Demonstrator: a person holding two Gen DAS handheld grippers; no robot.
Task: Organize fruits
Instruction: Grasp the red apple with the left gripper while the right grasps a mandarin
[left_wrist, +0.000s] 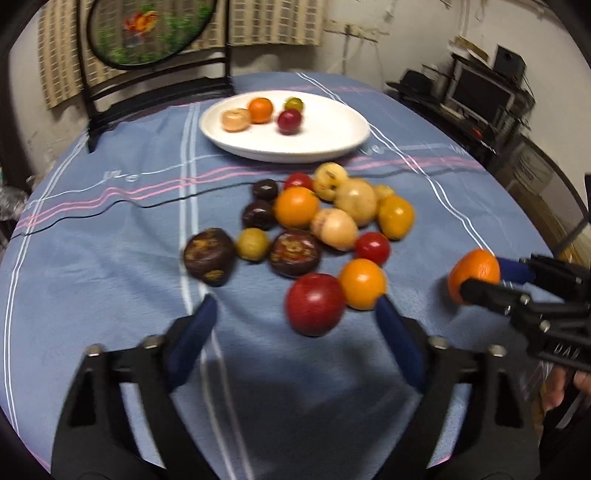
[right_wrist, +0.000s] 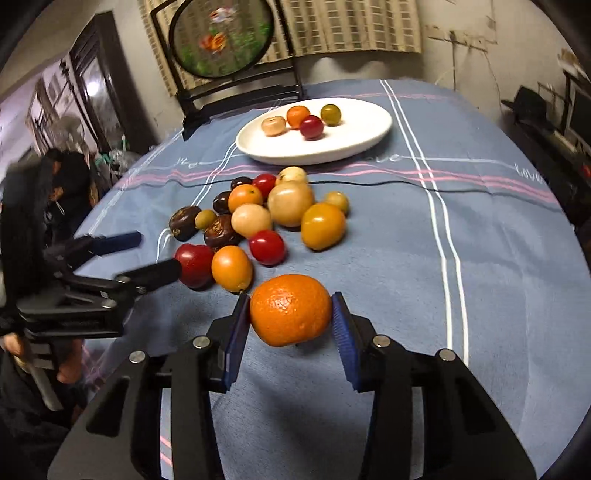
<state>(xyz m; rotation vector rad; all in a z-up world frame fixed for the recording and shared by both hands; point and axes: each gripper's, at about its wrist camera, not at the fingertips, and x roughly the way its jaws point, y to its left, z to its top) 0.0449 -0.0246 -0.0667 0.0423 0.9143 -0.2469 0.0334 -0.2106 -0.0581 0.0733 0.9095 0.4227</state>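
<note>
My right gripper (right_wrist: 291, 312) is shut on an orange (right_wrist: 290, 309) and holds it above the blue cloth; it also shows in the left wrist view (left_wrist: 480, 278), with the orange (left_wrist: 474, 273) between its fingers. My left gripper (left_wrist: 295, 314) is open and empty, with a red apple (left_wrist: 315, 303) between its fingertips and a small orange fruit (left_wrist: 362, 283) by the right finger. It also shows in the right wrist view (right_wrist: 155, 254). A pile of mixed fruits (left_wrist: 314, 218) lies mid-table. A white plate (left_wrist: 332, 133) at the back holds several small fruits (left_wrist: 260, 110).
A blue striped tablecloth (left_wrist: 110, 229) covers the round table. A black cable (left_wrist: 147, 205) runs across it before the plate. A dark stand with a round embroidered panel (left_wrist: 147, 33) stands behind the table. Shelves with electronics (left_wrist: 480, 96) are at the right.
</note>
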